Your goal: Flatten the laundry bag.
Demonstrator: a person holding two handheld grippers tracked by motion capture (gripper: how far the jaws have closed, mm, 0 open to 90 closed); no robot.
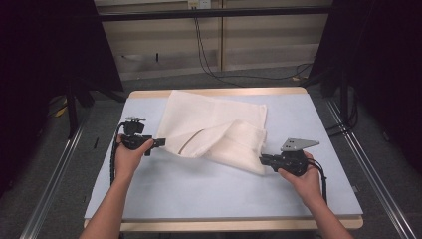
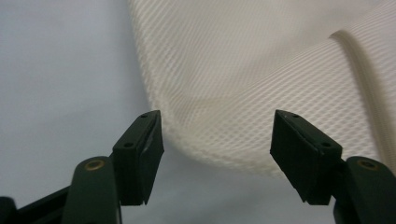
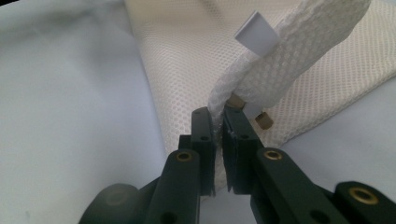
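While spread over the far middle of the pale blue table cover (image 1: 298, 124), lies partly folded: a cream-white mesh fabric bag (image 1: 214, 127), its near edge lifted and curled over into a thick roll running toward the right. Rests on a light wooden table (image 1: 219, 91), the wood edge showing along the far and near sides. At the left, held in the person's left hand (image 1: 127, 158): black two-jaw left gripper (image 1: 160, 143), pointing right at the bag's near-left edge, jaws spread wide. Seen from the left gripper view, the same left gripper (image 2: 217, 154) with both black pads apart, nothing between them, the curved hem of the mesh (image 2: 261, 79) just beyond the tips and bare table cover (image 2: 60, 70) to the left. At the right, held in the person's right hand (image 1: 303, 181): black right gripper (image 1: 263, 160) with a grey three-cornered plate (image 1: 297, 144) on top, pointing left at the bag's near-right corner. Seen from the right gripper view, the right gripper (image 3: 218, 126) pinched closed on a folded band of the mesh (image 3: 289, 51), the band rising up and away from the jaws, with a small white rectangular tag (image 3: 256, 36) sticking out of it and two small brass-coloured ends (image 3: 264, 120) just beside the jaw tips. Beyond the table: grey floor (image 1: 259, 79) and dark cables (image 1: 209, 59) trailing down a pale wall.
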